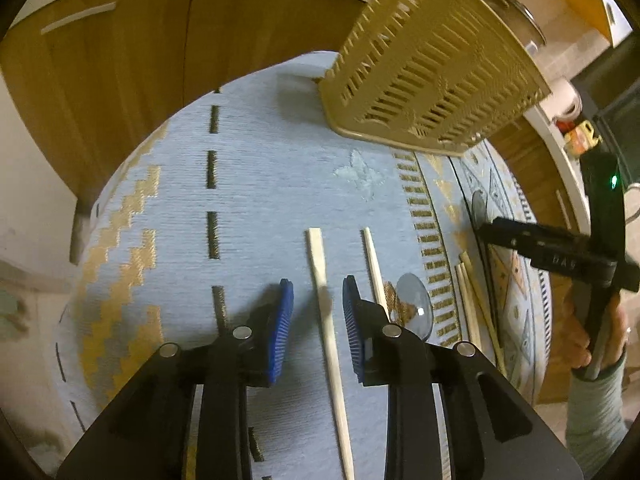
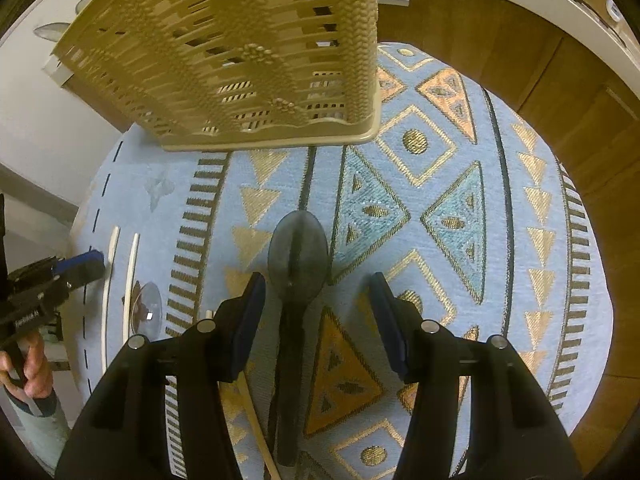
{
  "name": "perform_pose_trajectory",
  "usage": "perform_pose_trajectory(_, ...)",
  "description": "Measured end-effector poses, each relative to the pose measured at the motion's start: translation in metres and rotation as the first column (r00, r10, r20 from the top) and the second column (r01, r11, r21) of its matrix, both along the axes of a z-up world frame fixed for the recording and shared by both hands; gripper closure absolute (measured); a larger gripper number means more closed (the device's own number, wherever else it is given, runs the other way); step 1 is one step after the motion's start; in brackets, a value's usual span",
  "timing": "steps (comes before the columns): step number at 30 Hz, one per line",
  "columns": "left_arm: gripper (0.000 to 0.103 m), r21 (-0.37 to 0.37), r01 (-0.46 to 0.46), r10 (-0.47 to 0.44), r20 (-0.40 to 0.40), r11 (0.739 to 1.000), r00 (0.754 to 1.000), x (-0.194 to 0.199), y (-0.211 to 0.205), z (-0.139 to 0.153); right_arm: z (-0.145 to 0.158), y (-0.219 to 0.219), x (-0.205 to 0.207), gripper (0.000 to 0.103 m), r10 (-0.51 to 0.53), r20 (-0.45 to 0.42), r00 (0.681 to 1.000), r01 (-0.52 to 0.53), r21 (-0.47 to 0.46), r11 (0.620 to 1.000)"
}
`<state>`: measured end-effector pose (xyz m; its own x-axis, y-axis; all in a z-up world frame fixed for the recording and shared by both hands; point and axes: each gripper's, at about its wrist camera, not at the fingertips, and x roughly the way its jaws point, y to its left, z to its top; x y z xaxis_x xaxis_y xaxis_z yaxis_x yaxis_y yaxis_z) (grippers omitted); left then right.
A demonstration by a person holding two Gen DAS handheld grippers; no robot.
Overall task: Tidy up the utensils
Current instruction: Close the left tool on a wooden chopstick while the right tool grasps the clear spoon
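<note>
Left wrist view: the left hand-held gripper (image 1: 318, 312) is standing narrowly parted around a chopstick (image 1: 325, 304) lying on the counter (image 1: 256, 200), pads clear. Right wrist view: the right hand-held gripper (image 2: 318, 320) is hanging half-spread over a dark spoon (image 2: 298, 256), untouched; the basket (image 2: 240, 60) is sitting beyond.

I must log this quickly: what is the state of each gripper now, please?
Left gripper: open, holding nothing; a chopstick lies between its jaws.
Right gripper: open, holding nothing; a dark spoon lies between its jaws.
</note>
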<state>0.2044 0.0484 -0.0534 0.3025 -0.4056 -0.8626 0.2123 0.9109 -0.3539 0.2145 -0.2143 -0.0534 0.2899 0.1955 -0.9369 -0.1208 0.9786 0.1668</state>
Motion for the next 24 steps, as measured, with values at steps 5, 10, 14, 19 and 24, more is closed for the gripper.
perform_pose_trajectory(5, 0.08, 0.097, 0.026, -0.028, 0.016, 0.995, 0.999, 0.002, -0.017, 0.003, -0.002, 0.017, 0.002, 0.052, 0.022, 0.022, 1.0, -0.02, -0.082, 0.996)
perform_pose_trajectory(10, 0.079, 0.264, 0.058, -0.073, 0.046, 0.963, 0.996, -0.002, -0.042, 0.003, 0.0, 0.042, -0.002, 0.069, 0.07, 0.064, 0.995, -0.057, -0.186, 0.981)
perform_pose_trajectory(14, 0.095, 0.375, 0.064, -0.103, 0.087, 0.925, 0.991, -0.009, -0.057, 0.001, 0.002, 0.05, -0.002, 0.074, 0.093, 0.075, 0.993, -0.076, -0.202, 0.976)
perform_pose_trajectory(19, 0.1, 0.246, 0.05, -0.08, 0.114, 0.968, 0.99, -0.013, -0.051, 0.004, 0.006, 0.041, -0.016, 0.075, 0.097, 0.107, 0.989, -0.083, -0.132, 0.988)
perform_pose_trajectory(24, 0.1, 0.072, 0.018, -0.032, 0.2, 0.997, 0.979, -0.021, -0.037, 0.022, 0.03, 0.02, -0.037, 0.075, 0.107, 0.214, 0.971, -0.093, -0.074, 0.993)
